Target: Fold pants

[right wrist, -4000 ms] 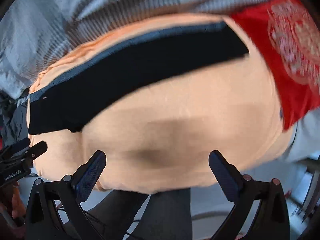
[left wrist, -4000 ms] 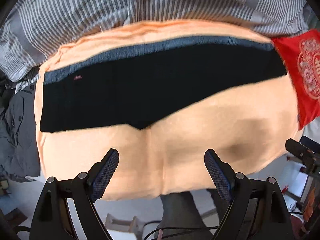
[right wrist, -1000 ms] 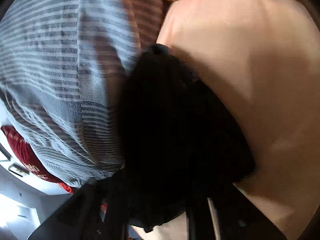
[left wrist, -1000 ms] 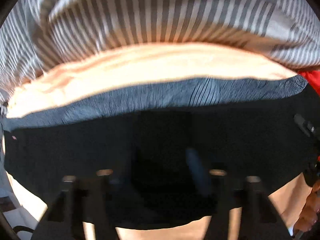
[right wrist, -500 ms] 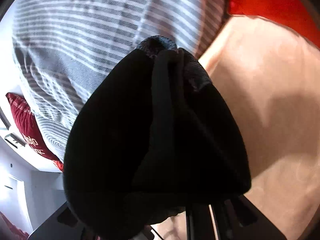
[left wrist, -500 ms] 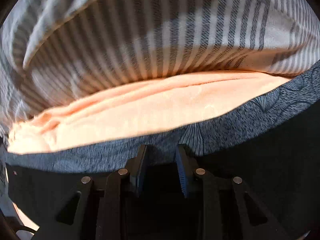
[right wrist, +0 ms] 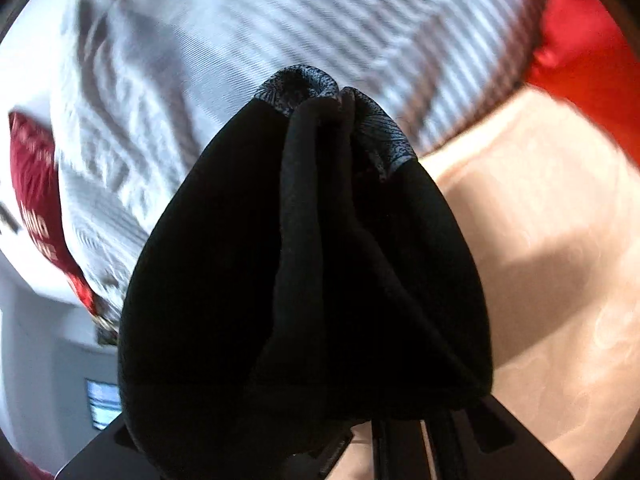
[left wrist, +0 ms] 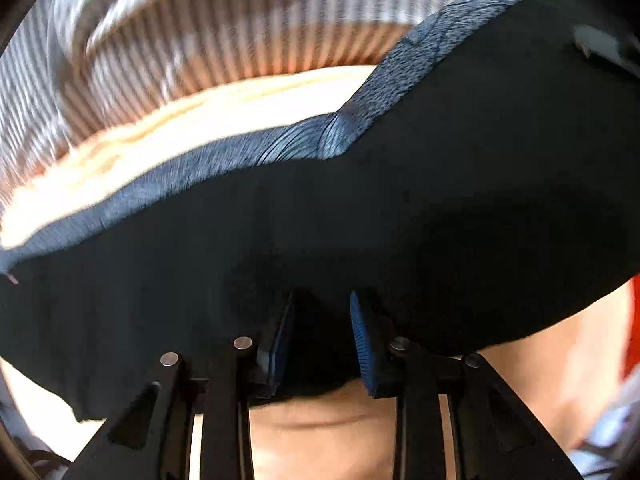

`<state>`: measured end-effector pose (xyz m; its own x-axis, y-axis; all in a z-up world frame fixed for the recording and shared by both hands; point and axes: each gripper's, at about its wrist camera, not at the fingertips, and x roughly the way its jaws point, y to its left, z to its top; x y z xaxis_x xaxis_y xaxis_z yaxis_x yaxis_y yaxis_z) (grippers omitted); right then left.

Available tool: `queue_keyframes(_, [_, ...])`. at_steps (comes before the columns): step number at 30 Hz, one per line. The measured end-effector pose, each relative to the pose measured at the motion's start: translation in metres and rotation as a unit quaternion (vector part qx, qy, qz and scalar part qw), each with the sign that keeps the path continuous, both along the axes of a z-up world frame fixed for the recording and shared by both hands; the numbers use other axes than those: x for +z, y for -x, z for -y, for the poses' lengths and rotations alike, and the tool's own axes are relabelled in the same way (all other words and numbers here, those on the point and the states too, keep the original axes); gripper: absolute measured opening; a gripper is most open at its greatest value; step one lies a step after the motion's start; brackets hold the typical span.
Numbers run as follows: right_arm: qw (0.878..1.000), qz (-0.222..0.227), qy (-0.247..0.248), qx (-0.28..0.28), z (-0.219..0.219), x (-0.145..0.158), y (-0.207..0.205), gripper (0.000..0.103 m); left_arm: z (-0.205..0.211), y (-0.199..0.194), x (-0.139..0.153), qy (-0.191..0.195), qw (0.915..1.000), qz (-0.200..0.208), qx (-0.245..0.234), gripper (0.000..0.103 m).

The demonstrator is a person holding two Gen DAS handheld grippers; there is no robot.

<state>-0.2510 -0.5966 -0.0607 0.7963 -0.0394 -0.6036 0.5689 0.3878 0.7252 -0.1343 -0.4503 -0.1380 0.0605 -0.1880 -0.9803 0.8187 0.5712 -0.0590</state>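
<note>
The black pants (left wrist: 360, 216) with a blue-grey side band (left wrist: 280, 148) lie across a peach blanket (left wrist: 192, 128). My left gripper (left wrist: 322, 340) is shut on the pants' near edge; its blue pads (left wrist: 284, 336) pinch dark cloth. In the right wrist view the pants (right wrist: 304, 280) hang bunched over my right gripper and hide its fingers; the banded end (right wrist: 296, 92) points up. The right gripper is shut on this bunch, lifted above the blanket (right wrist: 540, 240).
A grey striped duvet (left wrist: 200, 40) lies behind the blanket, also in the right wrist view (right wrist: 240, 60). A red cushion (right wrist: 584, 48) sits at the far right, another red cushion (right wrist: 32, 184) at the left.
Both grippers came from open above the blanket and closed on the pants. The right end has been lifted and bunched. The left gripper has drawn back toward the near edge, with the right part of the pants raised.
</note>
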Motion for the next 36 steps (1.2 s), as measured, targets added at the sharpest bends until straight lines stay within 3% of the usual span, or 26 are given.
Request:
queue_keyframes(2, [0.999,-0.015,0.032,0.019,-0.016,0.017,-0.019,0.012,-0.026,-0.020,0.008,0.016,0.9994,-0.026,0.014,0.031])
queue_keyframes(6, [0.993,-0.050,0.091,0.058,-0.060,0.042,-0.069,0.012,-0.079,-0.053,0.033,0.028,0.9991,-0.018,0.028,0.031])
queue_keyframes(10, [0.980,-0.097,0.138,0.103,-0.120,0.045,-0.136,0.012,-0.145,-0.100,0.048,0.018,0.9972,-0.020,0.070,0.031])
queue_keyframes(15, [0.946,-0.194,0.206,0.158,-0.204,0.005,-0.223,0.013,-0.215,-0.151,0.040,-0.017,0.9926,-0.009,0.120,0.031])
queue_keyframes(16, [0.935,-0.219,0.220,0.174,-0.220,-0.010,-0.245,0.013,-0.233,-0.161,0.025,-0.025,0.9914,-0.006,0.128,0.031])
queue_keyframes(20, [0.899,-0.293,0.255,0.202,-0.259,-0.066,-0.263,0.015,-0.267,-0.193,0.013,-0.038,0.9863,0.000,0.161,0.033])
queue_keyframes(21, [0.890,-0.310,0.265,0.203,-0.261,-0.079,-0.260,0.019,-0.272,-0.199,0.008,-0.040,0.9849,-0.002,0.168,0.039])
queue_keyframes(22, [0.883,-0.321,0.274,0.204,-0.263,-0.090,-0.253,0.027,-0.278,-0.203,0.006,-0.039,0.9838,-0.004,0.175,0.063])
queue_keyframes(23, [0.879,-0.325,0.282,0.205,-0.265,-0.089,-0.260,0.031,-0.283,-0.208,0.006,-0.034,0.9824,-0.002,0.184,0.077])
queue_keyframes(24, [0.876,-0.324,0.290,0.209,-0.268,-0.085,-0.256,0.044,-0.287,-0.211,0.006,-0.025,0.9815,0.001,0.190,0.077])
queue_keyframes(25, [0.875,-0.316,0.293,0.220,-0.276,-0.081,-0.259,0.059,-0.294,-0.213,0.010,-0.021,0.9815,0.000,0.190,0.077])
queue_keyframes(26, [0.877,-0.301,0.294,0.234,-0.284,-0.075,-0.251,0.064,-0.296,-0.211,0.013,-0.021,0.9816,-0.002,0.190,0.077])
queue_keyframes(29, [0.878,-0.259,0.301,0.266,-0.296,-0.054,-0.227,0.066,-0.300,-0.216,0.022,-0.017,0.9811,-0.008,0.193,0.077])
queue_keyframes(32, [0.904,-0.217,0.256,0.265,-0.286,-0.034,-0.185,0.067,-0.293,-0.227,0.029,0.004,0.9828,-0.019,0.184,0.077])
queue_keyframes(33, [0.912,-0.214,0.241,0.253,-0.278,-0.030,-0.174,0.067,-0.273,-0.242,0.014,0.012,0.9838,-0.025,0.177,0.077])
queue_keyframes(36, [0.937,-0.212,0.176,0.213,-0.244,-0.031,-0.149,0.066,-0.246,-0.247,0.009,0.033,0.9864,-0.052,0.152,0.077])
